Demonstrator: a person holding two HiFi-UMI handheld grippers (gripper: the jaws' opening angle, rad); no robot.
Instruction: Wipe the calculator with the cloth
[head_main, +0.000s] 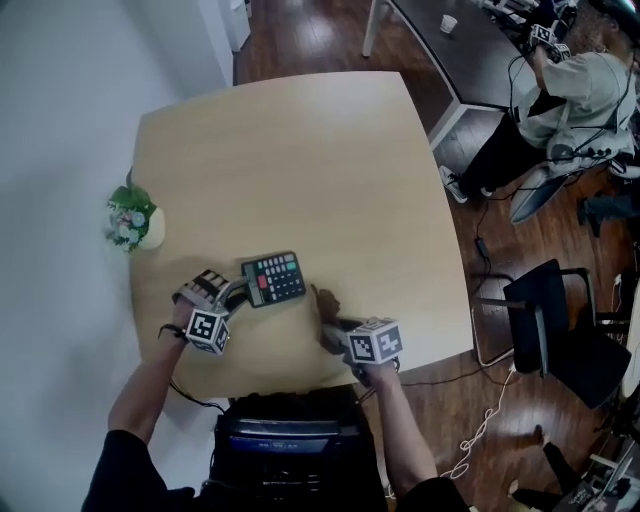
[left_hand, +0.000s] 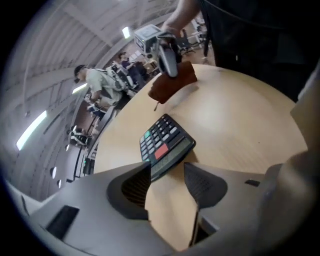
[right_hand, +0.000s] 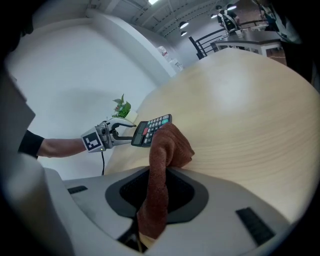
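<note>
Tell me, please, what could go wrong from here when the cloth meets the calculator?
1. The left gripper has its jaws apart around the calculator's end without pressing it, so a wipe might slide it across the table.
2. The cloth is bunched in the right gripper, so little fabric may reach the keys and the hard jaws might scrape them.
3. The small plant stands at the table edge near the left gripper; a sideways swing could knock it.

No text legible anywhere, calculator (head_main: 273, 278) key legends too small to read, left cube (head_main: 208, 331) and right cube (head_main: 375, 341) carry only black-and-white square markers.
</note>
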